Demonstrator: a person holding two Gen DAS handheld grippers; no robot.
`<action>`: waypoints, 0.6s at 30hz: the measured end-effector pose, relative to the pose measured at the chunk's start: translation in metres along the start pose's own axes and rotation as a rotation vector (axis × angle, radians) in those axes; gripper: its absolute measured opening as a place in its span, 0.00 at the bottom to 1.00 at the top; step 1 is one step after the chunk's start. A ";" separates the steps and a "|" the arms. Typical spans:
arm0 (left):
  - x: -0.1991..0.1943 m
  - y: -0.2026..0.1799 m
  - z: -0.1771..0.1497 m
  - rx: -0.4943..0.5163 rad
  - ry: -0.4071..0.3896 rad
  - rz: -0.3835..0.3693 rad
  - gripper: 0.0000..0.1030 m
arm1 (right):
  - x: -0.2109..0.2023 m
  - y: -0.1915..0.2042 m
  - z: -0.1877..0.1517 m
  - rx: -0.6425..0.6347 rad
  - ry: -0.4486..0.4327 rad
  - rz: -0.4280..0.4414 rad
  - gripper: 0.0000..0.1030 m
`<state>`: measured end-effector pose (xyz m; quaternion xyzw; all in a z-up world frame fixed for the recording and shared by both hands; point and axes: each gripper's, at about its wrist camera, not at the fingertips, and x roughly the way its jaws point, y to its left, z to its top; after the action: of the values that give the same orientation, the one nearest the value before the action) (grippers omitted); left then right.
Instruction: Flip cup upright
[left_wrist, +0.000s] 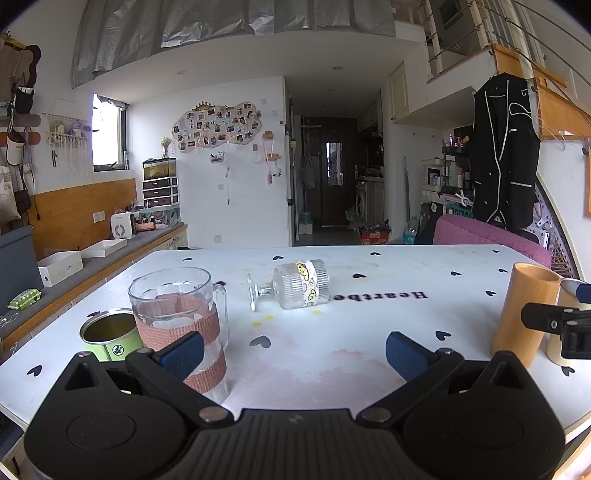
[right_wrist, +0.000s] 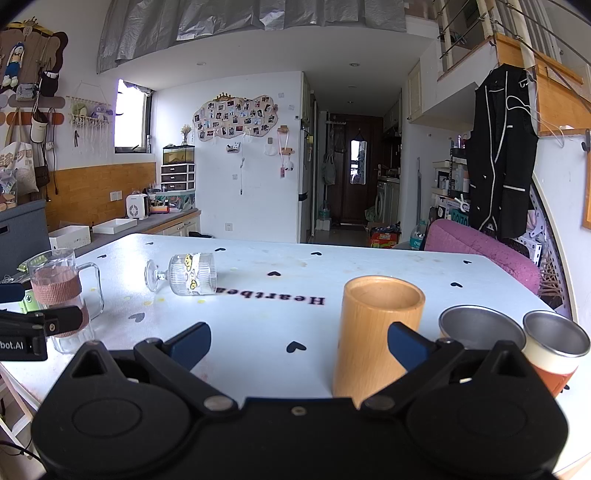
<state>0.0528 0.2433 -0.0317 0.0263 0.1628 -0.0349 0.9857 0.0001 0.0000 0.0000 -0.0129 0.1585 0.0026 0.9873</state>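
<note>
A clear ribbed stemmed glass cup (left_wrist: 295, 286) with a yellow smiley band lies on its side on the white table (left_wrist: 332, 362), foot pointing left. In the right wrist view the same cup (right_wrist: 184, 275) lies far to the left. My left gripper (left_wrist: 295, 350) is open near the table's front edge, well short of the cup, with nothing between its blue pads. My right gripper (right_wrist: 299, 341) is also open and empty; a wooden cup (right_wrist: 376, 332) stands just beyond its right finger.
A glass mug (left_wrist: 181, 317) with a pink band and a green tin (left_wrist: 109, 334) stand at the left. The wooden cup (left_wrist: 524, 314) stands at the right. Two metal cups (right_wrist: 480, 326) (right_wrist: 554, 347) sit at the far right. A pink chair (right_wrist: 480, 247) is behind the table.
</note>
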 end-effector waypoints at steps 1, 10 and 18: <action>0.000 0.000 0.000 0.000 0.000 0.000 1.00 | 0.000 0.000 0.000 0.000 0.000 0.000 1.00; 0.001 0.001 0.000 0.000 0.001 0.000 1.00 | 0.000 0.000 0.000 0.001 0.001 0.000 1.00; 0.002 0.002 0.000 0.000 0.001 -0.001 1.00 | 0.000 0.000 0.000 0.001 0.001 0.000 1.00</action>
<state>0.0544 0.2452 -0.0325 0.0264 0.1634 -0.0353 0.9856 0.0000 0.0000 0.0000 -0.0123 0.1589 0.0025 0.9872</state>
